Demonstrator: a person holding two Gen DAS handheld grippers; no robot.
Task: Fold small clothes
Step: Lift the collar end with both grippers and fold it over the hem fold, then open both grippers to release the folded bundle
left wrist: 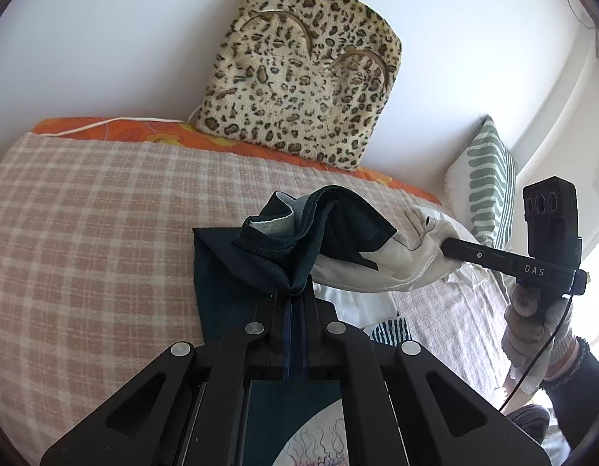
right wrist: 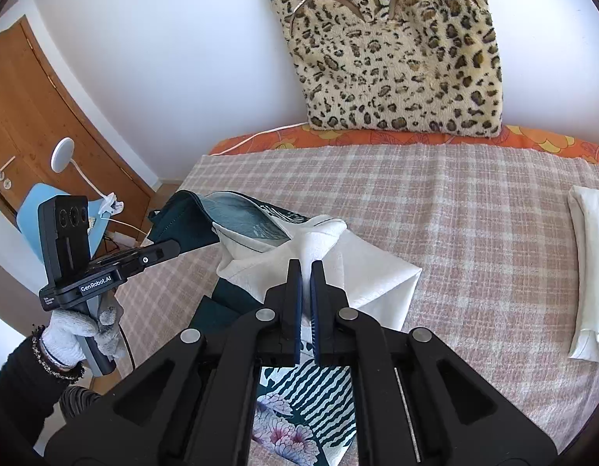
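Now | garment pinched by both jaws | above bed

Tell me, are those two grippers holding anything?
Yes: one garment, lifted off the bed. Left gripper pinches its dark green edge; right gripper its white edge.

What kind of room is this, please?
Most likely a bedroom: a bed with a checked blanket, a leopard-print cushion leaning on the wall, and a wooden door at the side.
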